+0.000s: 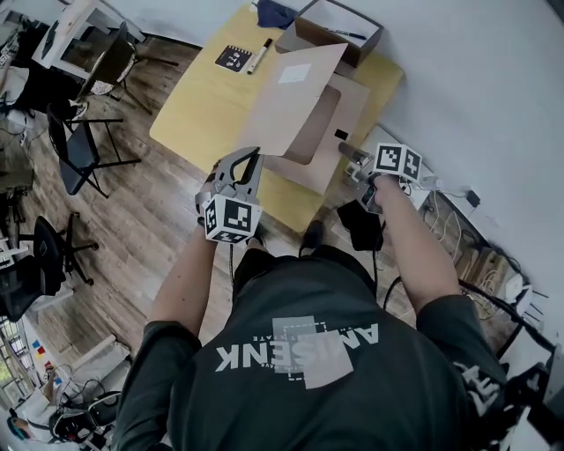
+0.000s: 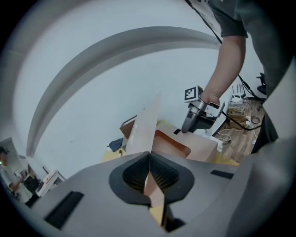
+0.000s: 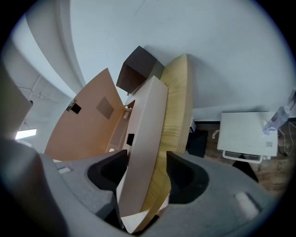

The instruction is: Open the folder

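A beige cardboard folder lies on the light wooden table [image 1: 198, 106], with its cover [image 1: 295, 97] raised off its base [image 1: 348, 119]. My left gripper [image 1: 251, 158] is shut on the cover's near corner; in the left gripper view the thin cover [image 2: 144, 125] runs up from between the closed jaws of this gripper [image 2: 149, 172]. My right gripper [image 1: 345, 150] stands open at the folder's right side. In the right gripper view that gripper [image 3: 145, 171] straddles the folder's base [image 3: 145, 129] and the table's edge [image 3: 175, 115], and the raised cover [image 3: 88, 125] stands to the left.
At the table's far end are an open cardboard box [image 1: 339, 26], a marker pen [image 1: 260, 55], a black card [image 1: 233, 58] and a dark blue cloth [image 1: 275, 12]. Chairs [image 1: 84, 150] stand on the floor at left. A white device [image 3: 247, 136] and cables lie by the wall.
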Demonstrator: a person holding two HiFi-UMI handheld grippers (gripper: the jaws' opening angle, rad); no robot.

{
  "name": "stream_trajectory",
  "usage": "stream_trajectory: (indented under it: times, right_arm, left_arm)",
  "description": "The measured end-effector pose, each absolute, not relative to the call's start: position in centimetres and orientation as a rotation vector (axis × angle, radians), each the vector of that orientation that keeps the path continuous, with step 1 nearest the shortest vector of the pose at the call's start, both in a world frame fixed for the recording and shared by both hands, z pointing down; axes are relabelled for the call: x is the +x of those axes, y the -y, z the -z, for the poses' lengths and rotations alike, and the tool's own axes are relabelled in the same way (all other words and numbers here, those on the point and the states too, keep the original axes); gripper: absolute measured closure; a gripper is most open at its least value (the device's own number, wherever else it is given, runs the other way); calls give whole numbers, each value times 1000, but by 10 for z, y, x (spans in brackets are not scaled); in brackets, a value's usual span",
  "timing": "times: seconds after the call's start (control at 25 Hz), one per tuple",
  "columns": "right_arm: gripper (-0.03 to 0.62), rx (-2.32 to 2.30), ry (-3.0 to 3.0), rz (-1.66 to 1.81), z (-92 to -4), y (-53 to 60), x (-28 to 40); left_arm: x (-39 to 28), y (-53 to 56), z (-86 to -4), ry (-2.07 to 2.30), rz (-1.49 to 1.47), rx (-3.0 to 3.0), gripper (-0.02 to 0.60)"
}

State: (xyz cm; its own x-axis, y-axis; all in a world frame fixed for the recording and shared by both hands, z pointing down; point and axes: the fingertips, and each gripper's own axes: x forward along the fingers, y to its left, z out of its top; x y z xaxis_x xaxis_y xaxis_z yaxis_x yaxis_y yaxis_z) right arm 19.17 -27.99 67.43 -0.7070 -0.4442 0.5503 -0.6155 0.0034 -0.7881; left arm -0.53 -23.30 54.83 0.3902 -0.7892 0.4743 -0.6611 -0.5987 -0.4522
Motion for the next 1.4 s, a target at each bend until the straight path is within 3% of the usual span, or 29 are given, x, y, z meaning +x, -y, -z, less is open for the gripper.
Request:
stream_trajectory:
  times: [0.88, 1.4]
  right_arm:
    - [338, 1369, 1982, -1758, -669, 262, 210]
    - [338, 1507, 1890, -1715, -668, 259, 209]
  left_arm:
    - [-139, 235, -543, -1852, 702, -2788, 578]
    - [-203, 253, -593, -2055, 767, -2799, 566]
